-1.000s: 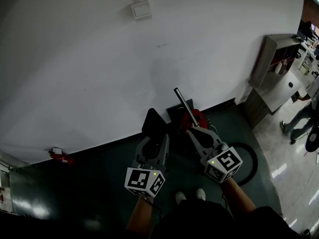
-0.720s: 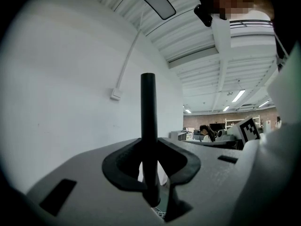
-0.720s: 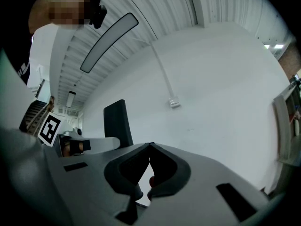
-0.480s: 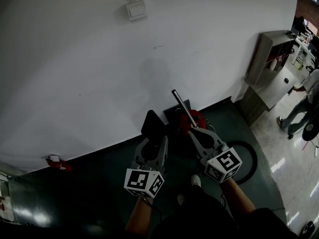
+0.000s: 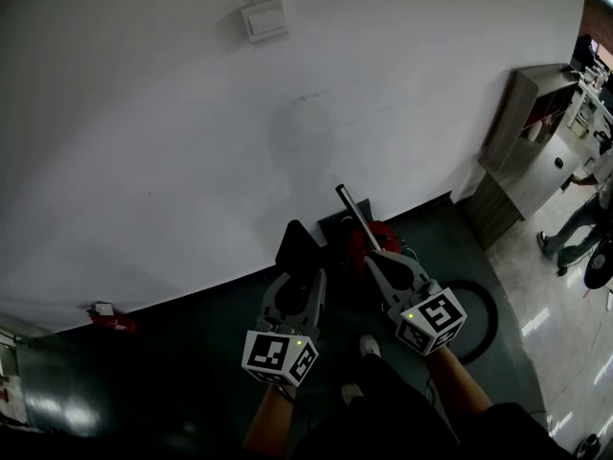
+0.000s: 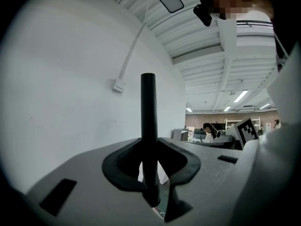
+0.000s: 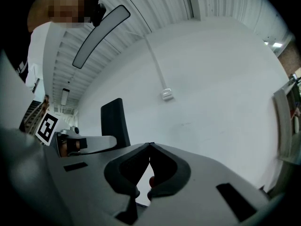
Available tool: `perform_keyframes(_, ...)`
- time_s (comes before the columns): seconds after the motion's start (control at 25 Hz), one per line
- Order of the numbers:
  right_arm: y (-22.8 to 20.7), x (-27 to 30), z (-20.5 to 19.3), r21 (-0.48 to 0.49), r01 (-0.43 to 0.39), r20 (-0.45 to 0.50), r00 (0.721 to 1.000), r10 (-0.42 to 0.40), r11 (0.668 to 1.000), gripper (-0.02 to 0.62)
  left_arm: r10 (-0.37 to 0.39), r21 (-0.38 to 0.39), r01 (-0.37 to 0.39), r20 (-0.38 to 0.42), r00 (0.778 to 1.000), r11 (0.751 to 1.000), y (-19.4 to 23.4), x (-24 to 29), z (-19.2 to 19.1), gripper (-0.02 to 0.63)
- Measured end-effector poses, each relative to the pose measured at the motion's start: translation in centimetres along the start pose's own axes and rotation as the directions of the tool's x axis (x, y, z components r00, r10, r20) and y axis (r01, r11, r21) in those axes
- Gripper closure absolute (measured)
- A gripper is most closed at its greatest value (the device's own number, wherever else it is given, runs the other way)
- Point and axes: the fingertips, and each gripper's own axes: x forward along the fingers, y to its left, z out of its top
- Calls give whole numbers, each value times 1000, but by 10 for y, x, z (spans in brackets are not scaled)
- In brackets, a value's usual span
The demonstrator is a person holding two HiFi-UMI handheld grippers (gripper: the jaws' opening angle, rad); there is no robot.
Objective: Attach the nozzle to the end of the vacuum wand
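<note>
Behind the red vacuum point(image 5: 375, 234) stood a white wall point(image 5: 192, 113). A silver wand point(image 5: 352, 209) slanted up from the vacuum. Just in front of the vacuum, the right gripper point(image 5: 372, 253) had its jaws pressed together on nothing. Left of the vacuum, the left gripper point(image 5: 299, 278) clamped the black nozzle point(image 5: 297, 245) upright.

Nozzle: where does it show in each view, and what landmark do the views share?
Head view: nozzle, a dark shape at centre, low against the wall.
Left gripper view: centre, seen edge-on as a thin upright bar clamped between the jaws.
Right gripper view: left of centre, seen broadside.
Shared landmark: the white wall box with its conduit, also at and.
</note>
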Motion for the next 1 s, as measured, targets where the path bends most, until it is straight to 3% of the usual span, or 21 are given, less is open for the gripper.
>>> perform_keyframes(0.4, -53, 49, -7, 25, -19, -24, 1000, 19, 1000, 578, 22, -15, -22, -27, 999, 1000, 33, 66, -7, 515)
perform_keyframes(1.0, -119, 86, -4, 70, -58, -43, 997, 61, 996, 578, 59, -18, -61, -56, 997, 998, 47, 139, -8, 515)
